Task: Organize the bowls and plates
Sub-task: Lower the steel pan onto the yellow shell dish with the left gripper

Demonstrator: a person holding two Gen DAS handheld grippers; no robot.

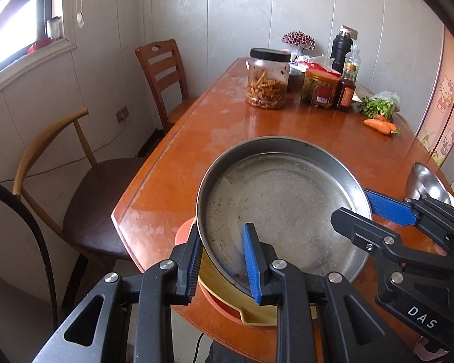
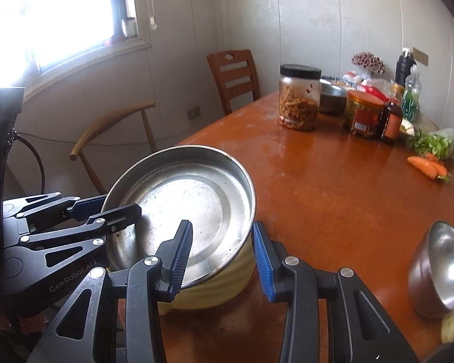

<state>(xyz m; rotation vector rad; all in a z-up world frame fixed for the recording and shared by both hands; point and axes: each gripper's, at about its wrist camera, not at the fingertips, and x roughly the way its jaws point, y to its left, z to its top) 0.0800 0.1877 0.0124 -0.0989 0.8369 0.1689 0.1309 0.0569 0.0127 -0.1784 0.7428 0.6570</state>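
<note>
**A lived-in home dining corner**

A wooden table [image 1: 196, 127] with a worn, glossy top stands against pale panelled walls. Two unmatched chairs sit along it: a slatted wooden chair [image 1: 163, 69] and a chair with a curved back and dark seat [image 1: 84, 199]. At the far end, food is gathered: a large jar of pickled strips [image 1: 268, 78], a red-labelled jar [image 1: 319, 89], a sauce bottle [image 1: 345, 93], carrots [image 1: 379, 125] and leafy greens [image 1: 376, 104]. A bright window [image 2: 60, 9] and a cartoon-cat panel [image 1: 448, 90] add a domestic feel.
</note>
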